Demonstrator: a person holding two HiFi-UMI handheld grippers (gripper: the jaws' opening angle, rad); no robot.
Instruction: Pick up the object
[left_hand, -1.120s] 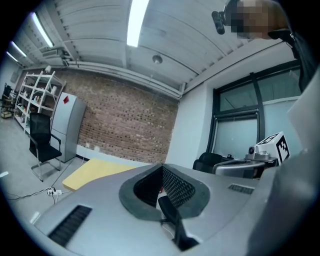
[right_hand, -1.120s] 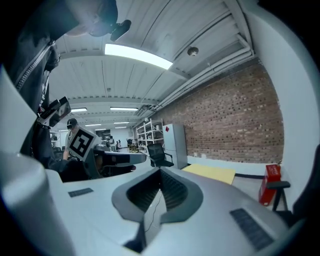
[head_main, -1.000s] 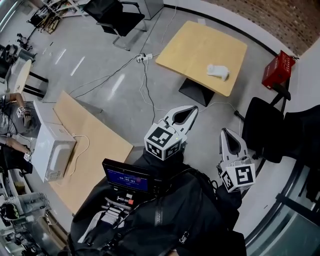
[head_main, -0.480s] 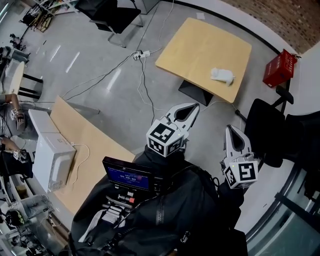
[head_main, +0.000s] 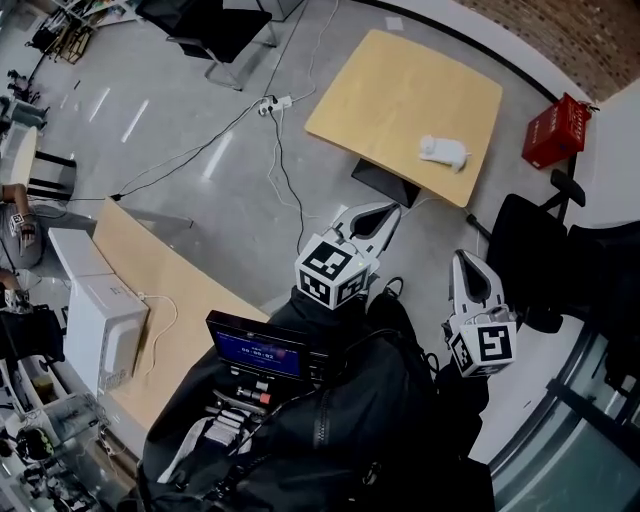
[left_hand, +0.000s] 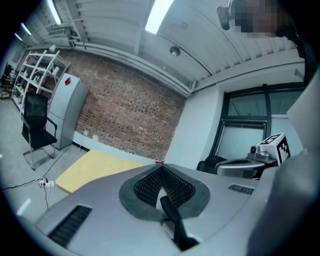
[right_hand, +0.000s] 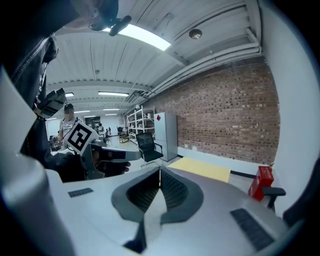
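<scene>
A small white object (head_main: 443, 151) lies near the right edge of the yellow table (head_main: 390, 80), far ahead of both grippers. My left gripper (head_main: 388, 208) hangs in the air over the floor, short of the table, jaws shut and empty. My right gripper (head_main: 465, 257) is held lower right, also shut with nothing in it. In the left gripper view the shut gripper (left_hand: 161, 165) points over the table (left_hand: 95, 167). In the right gripper view the shut gripper (right_hand: 160, 170) faces the table (right_hand: 202, 168); the white object does not show in either gripper view.
A red crate (head_main: 553, 135) stands right of the table, a black chair (head_main: 525, 250) beside my right gripper. Cables and a power strip (head_main: 270, 103) cross the floor. A white appliance (head_main: 100, 330) sits on a wooden bench at left.
Both grippers have drifted forward a little toward the yellow table as the person advanced. Their jaws stay shut and empty.
</scene>
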